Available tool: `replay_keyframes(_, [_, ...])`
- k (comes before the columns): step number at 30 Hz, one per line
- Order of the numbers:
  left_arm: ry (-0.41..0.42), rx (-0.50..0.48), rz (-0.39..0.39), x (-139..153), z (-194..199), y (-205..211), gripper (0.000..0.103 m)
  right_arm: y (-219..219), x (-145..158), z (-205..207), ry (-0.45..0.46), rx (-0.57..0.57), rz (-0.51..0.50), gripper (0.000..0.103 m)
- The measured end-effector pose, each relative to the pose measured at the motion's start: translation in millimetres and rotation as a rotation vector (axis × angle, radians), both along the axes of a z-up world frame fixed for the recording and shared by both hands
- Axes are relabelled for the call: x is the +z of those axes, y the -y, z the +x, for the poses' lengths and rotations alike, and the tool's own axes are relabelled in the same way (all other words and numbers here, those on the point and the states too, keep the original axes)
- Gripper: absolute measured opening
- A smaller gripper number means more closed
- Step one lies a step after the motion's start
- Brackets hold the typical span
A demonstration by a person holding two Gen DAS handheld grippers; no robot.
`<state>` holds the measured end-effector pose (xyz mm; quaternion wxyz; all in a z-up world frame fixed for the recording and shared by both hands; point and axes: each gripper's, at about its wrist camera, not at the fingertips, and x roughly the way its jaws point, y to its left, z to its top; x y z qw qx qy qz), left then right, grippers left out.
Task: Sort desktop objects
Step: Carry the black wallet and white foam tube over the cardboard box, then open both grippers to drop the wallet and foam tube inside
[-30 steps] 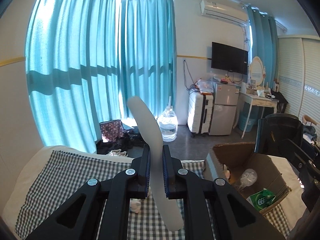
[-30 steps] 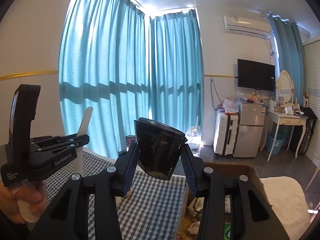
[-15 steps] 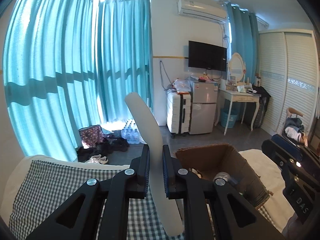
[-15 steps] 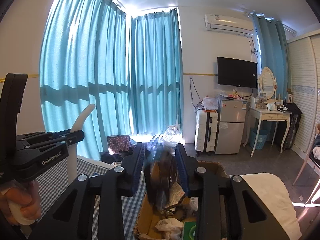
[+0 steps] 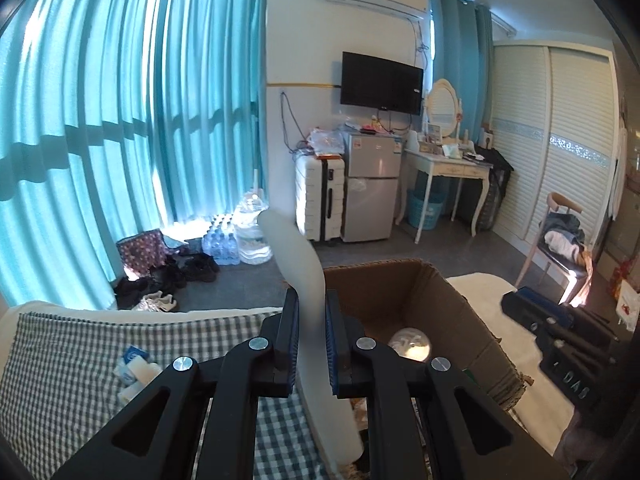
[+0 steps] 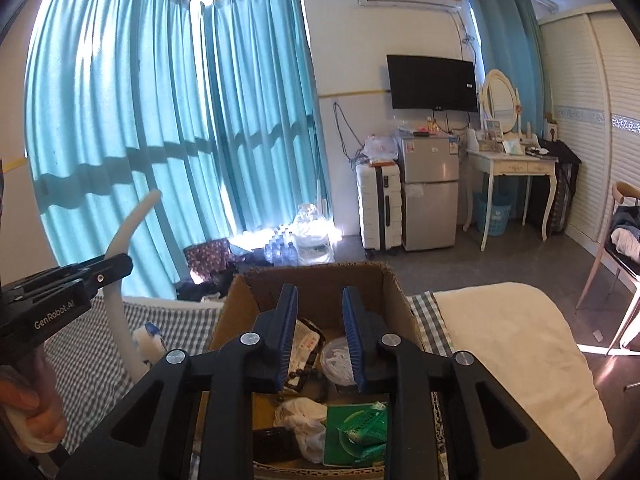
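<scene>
The left gripper [image 5: 311,342] is clamped on a long, curved white plastic shoehorn [image 5: 298,268], holding it upright just left of the open brown cardboard box [image 6: 394,300]. The right gripper [image 6: 319,340] hangs over the box with its jaws apart and nothing between them. Both are above the grey-and-white checked cloth [image 5: 68,344] on the bench.
</scene>
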<state>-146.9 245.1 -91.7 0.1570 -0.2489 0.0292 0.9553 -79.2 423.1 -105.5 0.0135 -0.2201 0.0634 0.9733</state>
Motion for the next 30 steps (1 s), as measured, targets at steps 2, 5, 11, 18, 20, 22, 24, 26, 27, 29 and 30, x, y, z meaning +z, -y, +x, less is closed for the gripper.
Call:
replay_keyframes(2, [0.012,-0.023,0.000,-5,-5,-11,0.011,-2,-8,-6,0.040,-0.005,0.004,0.023])
replay_keyframes(5, [0.029,-0.057,-0.006,-15,-11,-28,0.011,-6,-21,-13,0.082,-0.011,0.004,0.023])
replay_keyframes(11, [0.116,-0.104,-0.008,-42,-29,-55,0.012,-18,-44,-25,0.161,-0.030,-0.018,0.023])
replay_keyframes(18, [0.272,-0.109,-0.029,-80,-53,-70,0.016,-26,-63,-33,0.225,-0.034,-0.020,0.023])
replay_keyframes(20, [0.319,-0.109,-0.033,-88,-60,-71,0.020,-27,-65,-34,0.237,-0.035,-0.022,0.023])
replay_keyframes(22, [0.338,-0.101,-0.046,-94,-62,-72,0.024,-28,-68,-34,0.248,-0.033,-0.025,0.023])
replay_keyframes(24, [0.353,-0.100,-0.059,-97,-64,-73,0.040,-27,-68,-36,0.256,-0.033,-0.025,0.023])
replay_keyframes(26, [0.354,-0.088,-0.057,-95,-64,-71,0.073,-26,-69,-37,0.266,-0.033,-0.027,0.023])
replay_keyframes(27, [0.339,-0.082,-0.047,-92,-62,-69,0.073,-26,-70,-39,0.274,-0.032,-0.029,0.023])
replay_keyframes(29, [0.311,-0.070,-0.043,-85,-59,-66,0.073,-25,-70,-39,0.283,-0.031,-0.026,0.023])
replay_keyframes(30, [0.301,-0.062,-0.041,-82,-58,-64,0.073,-25,-70,-39,0.284,-0.032,-0.022,0.023])
